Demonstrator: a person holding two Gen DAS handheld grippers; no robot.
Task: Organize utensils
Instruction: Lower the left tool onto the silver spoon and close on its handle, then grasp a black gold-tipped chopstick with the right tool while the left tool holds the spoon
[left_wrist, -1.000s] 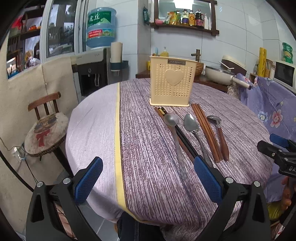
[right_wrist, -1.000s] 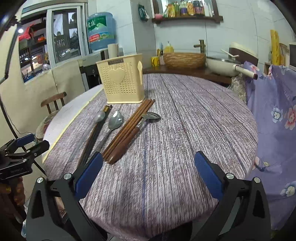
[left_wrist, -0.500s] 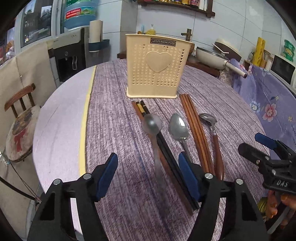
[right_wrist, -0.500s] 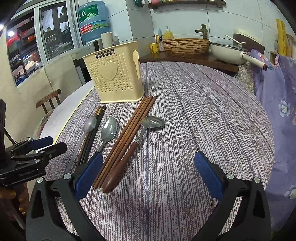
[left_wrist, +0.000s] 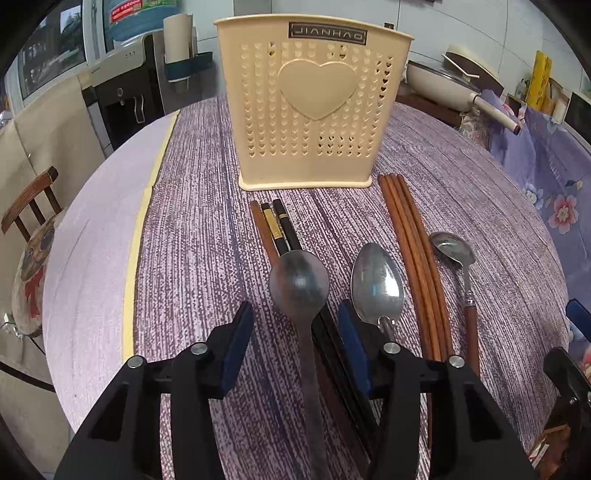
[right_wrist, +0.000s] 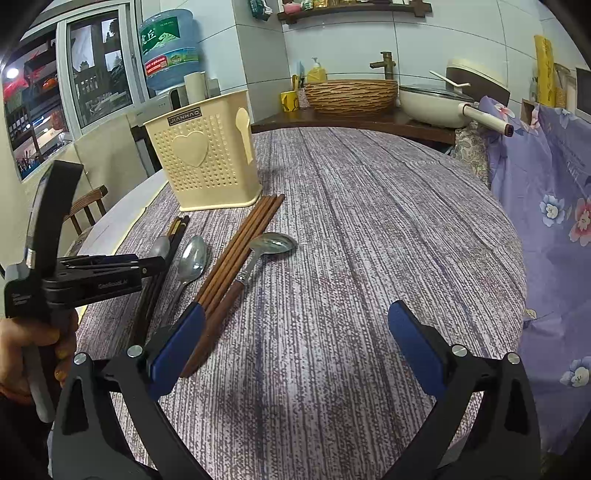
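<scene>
A cream perforated utensil holder (left_wrist: 314, 107) stands upright on the striped tablecloth (left_wrist: 192, 236). In front of it lie black chopsticks (left_wrist: 280, 229), a dull grey spoon (left_wrist: 298, 282), a shiny spoon (left_wrist: 376, 286), brown wooden chopsticks (left_wrist: 417, 258) and a wood-handled spoon (left_wrist: 452, 251). My left gripper (left_wrist: 295, 339) straddles the dull spoon's handle, and its jaws are closing. The blue pads (left_wrist: 236, 347) stand clear of the handle on both sides. My right gripper (right_wrist: 297, 343) is wide open over bare cloth, its left pad (right_wrist: 177, 347) above the wood-handled spoon's (right_wrist: 236, 291) end.
The round table's edge (left_wrist: 92, 229) curves away on the left, with a wooden chair (left_wrist: 29, 236) beyond it. A water dispenser (left_wrist: 125, 99) stands behind. On the back counter rest a cream pan (right_wrist: 436, 101) and a woven basket (right_wrist: 351, 94). Purple floral cloth (right_wrist: 554, 206) hangs on the right.
My left gripper has moved forward and down over the utensils, and its jaws have narrowed around the dull spoon's handle. The right gripper has edged a little closer to the utensils.
</scene>
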